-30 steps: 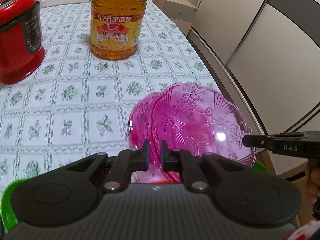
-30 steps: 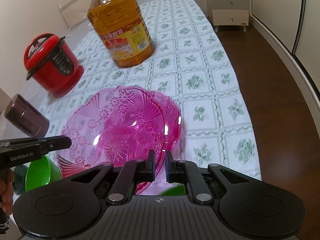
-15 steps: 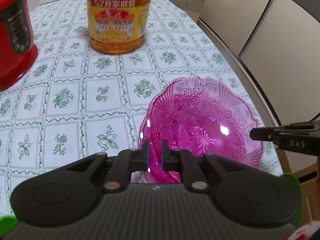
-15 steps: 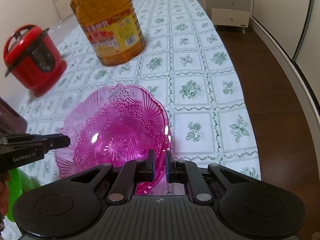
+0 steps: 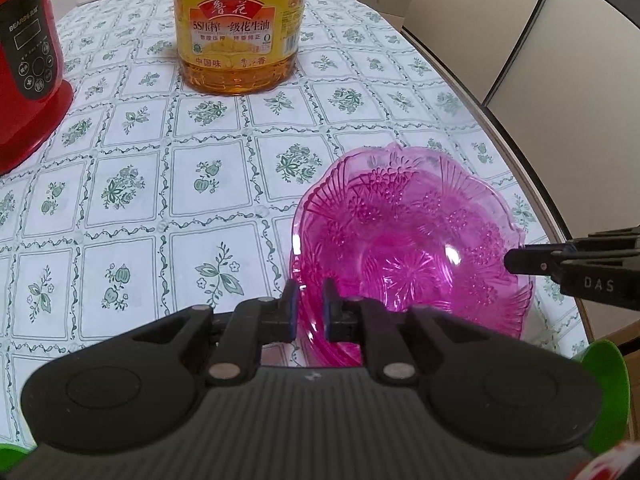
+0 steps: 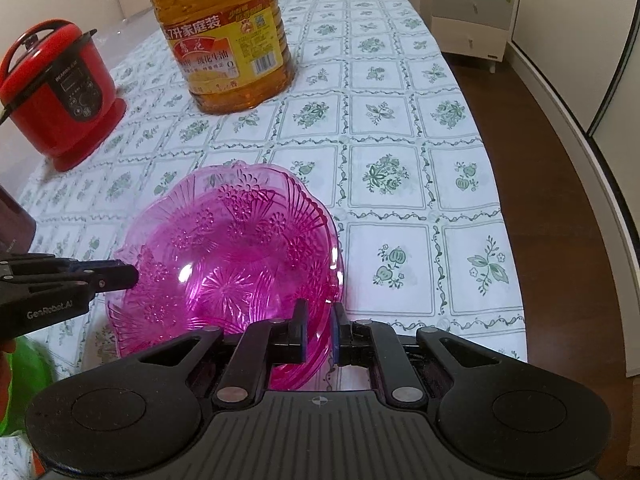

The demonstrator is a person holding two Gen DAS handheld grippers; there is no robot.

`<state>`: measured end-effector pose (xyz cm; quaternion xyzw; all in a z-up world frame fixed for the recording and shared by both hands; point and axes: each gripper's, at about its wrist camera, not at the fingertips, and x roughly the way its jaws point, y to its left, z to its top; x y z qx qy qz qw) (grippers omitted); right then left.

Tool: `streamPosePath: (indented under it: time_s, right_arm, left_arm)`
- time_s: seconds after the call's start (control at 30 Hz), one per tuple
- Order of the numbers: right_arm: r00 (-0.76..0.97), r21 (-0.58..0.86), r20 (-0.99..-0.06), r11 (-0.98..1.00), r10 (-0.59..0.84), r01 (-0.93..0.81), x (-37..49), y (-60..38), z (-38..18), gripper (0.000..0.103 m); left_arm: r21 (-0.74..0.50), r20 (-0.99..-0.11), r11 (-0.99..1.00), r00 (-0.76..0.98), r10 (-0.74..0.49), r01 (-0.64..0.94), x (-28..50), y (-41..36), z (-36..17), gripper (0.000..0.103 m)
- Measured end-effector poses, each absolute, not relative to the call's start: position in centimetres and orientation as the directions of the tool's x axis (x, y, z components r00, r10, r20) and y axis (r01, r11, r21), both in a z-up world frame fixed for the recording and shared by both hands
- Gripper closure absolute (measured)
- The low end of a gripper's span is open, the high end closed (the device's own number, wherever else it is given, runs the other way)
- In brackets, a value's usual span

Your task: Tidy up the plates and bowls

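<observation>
Counter [image 5: 132,200] under green-print cloth, wood floor [image 6: 540,128] beside | pink bowl [image 5: 404,248] near counter edge | left claw [image 5: 307,306] and right claw [image 6: 318,330] each pinch its rim | oil bottle [image 5: 240,24] top cut off | green item [image 5: 604,396] partly hidden

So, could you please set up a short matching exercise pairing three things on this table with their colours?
Things:
1. bowl
2. cooker
3. oil bottle

Colours:
A. red
B. amber with a yellow label
C. see-through pink

Pairs: 1-C, 2-A, 3-B
</observation>
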<state>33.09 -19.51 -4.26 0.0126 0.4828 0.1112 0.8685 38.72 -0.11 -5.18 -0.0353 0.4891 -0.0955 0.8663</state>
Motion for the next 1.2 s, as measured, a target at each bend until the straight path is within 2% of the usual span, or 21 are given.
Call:
streamPosePath:
  time_s: [0.07, 0.17, 0.2, 0.23, 0.3, 0.67, 0.97, 1.2]
  right_arm:
    - [0.507, 0.13, -0.838, 0.976, 0.202, -0.175, 33.1, -19.5, -4.5, 0.093]
    - [0.513, 0.143, -0.833, 0.976, 0.209, -0.166, 33.3, -19.6, -4.7, 0.092]
    - [0.52, 0.145, -0.828, 0.976, 0.21, -0.162, 33.3, -19.8, -4.7, 0.086]
    - [0.525, 0.155, -0.823, 0.975, 0.216, -0.159, 33.3, -19.9, -4.6, 0.075]
    - [0.525, 0.191, -0.815, 0.969, 0.247, -0.16, 33.1, -20.3, -4.4, 0.064]
    - [0.564, 0.266, -0.769, 0.953, 0.301, -0.145, 28.5, -20.8, -0.8, 0.064]
    - [0.604, 0.328, -0.718, 0.933, 0.347, -0.146, 20.5, -20.4, 3.2, 0.064]
    - [0.622, 0.36, -0.694, 0.923, 0.363, -0.137, 13.6, -20.1, 3.2, 0.064]
  left_arm:
    - [-0.158, -0.845, 0.979, 0.495, -0.202, 0.131, 38.8, -0.1, -5.4, 0.091]
    - [-0.164, -0.846, 0.98, 0.495, -0.199, 0.114, 38.7, 0.2, -5.7, 0.08]
    - [-0.167, -0.842, 0.98, 0.5, -0.2, 0.111, 38.6, 0.3, -5.7, 0.079]
    - [-0.166, -0.839, 0.981, 0.507, -0.196, 0.104, 38.5, 0.5, -5.6, 0.079]
    - [-0.178, -0.831, 0.98, 0.519, -0.2, 0.092, 38.2, 0.9, -5.3, 0.079]
    - [-0.241, -0.764, 0.968, 0.601, -0.234, 0.07, 33.2, 2.0, -0.6, 0.079]
    - [-0.281, -0.709, 0.958, 0.663, -0.241, 0.047, 25.7, 2.9, 3.2, 0.079]
    - [-0.295, -0.677, 0.955, 0.697, -0.237, 0.037, 19.0, 3.0, 3.8, 0.078]
